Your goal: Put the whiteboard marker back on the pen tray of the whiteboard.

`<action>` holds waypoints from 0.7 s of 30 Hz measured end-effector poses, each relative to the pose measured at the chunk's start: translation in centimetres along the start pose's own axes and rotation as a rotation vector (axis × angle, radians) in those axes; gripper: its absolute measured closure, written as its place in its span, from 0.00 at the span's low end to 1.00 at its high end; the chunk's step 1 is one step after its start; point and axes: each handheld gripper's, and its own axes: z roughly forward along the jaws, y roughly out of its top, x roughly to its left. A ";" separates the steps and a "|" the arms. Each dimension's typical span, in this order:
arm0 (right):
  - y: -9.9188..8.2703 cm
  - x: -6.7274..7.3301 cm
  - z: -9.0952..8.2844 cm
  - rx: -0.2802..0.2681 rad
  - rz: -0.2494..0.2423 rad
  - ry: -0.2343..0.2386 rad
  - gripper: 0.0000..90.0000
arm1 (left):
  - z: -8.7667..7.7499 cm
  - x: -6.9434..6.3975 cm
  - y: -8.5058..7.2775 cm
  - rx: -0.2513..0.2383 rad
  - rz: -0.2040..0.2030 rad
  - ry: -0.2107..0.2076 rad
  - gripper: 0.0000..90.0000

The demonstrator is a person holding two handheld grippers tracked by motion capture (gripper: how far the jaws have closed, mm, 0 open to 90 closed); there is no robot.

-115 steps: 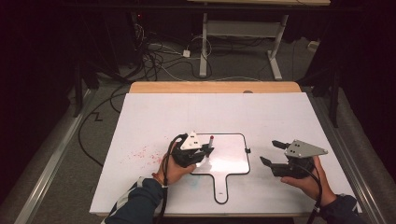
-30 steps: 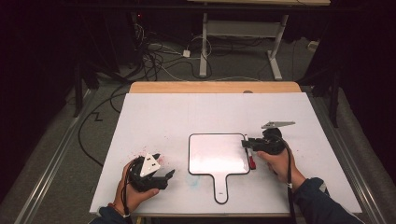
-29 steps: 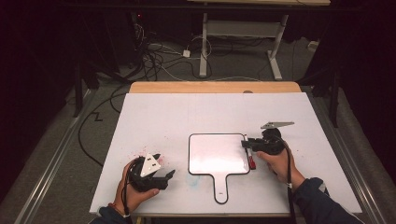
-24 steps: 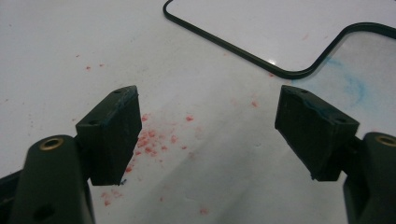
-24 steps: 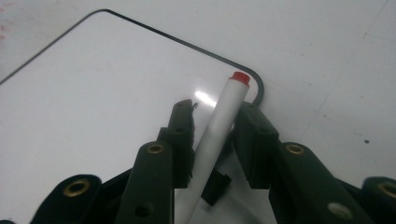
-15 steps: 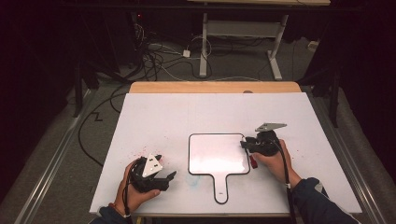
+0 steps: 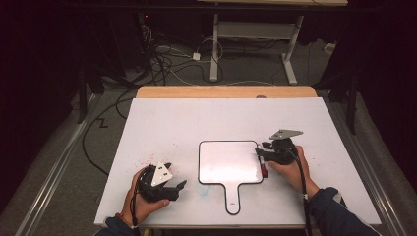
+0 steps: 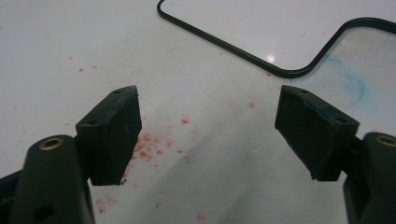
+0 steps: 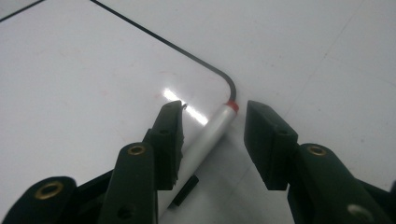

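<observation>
White tabletop (image 7: 162, 123) carries a paddle-shaped whiteboard (image 7: 228, 164) near its front edge. On the board's right edge lies a silver marker (image 9: 210, 128) with a red end, which touches the board's rounded corner. The right gripper (image 9: 212, 119) straddles the marker, jaws parted on either side of it and not pressing it. The left gripper (image 8: 208, 116) sits well left of the board, jaws wide apart over red specks (image 8: 154, 142) and holding nothing.

On the desk (image 7: 196, 118) I count one paddle-shaped whiteboard (image 7: 228, 162), near the front edge, and one marker (image 9: 208, 133) at its right edge. My two claws: left (image 7: 179, 187), right (image 7: 259, 150).
</observation>
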 end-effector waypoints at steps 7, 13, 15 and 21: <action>0.5 0.4 -1.7 -0.073 -0.053 0.005 0.58 | 0.0 0.0 0.0 0.001 0.005 0.004 0.24; 0.6 0.8 -5.1 -0.215 -0.130 -0.003 0.53 | -0.1 -0.1 0.1 0.001 0.006 0.015 0.24; 0.4 1.0 -6.3 -0.250 -0.160 -0.015 0.51 | -0.1 -0.1 0.1 0.002 0.009 0.017 0.24; -0.7 1.0 -9.2 -0.305 -0.218 -0.064 0.43 | 0.1 -0.1 0.3 0.002 0.018 0.031 0.24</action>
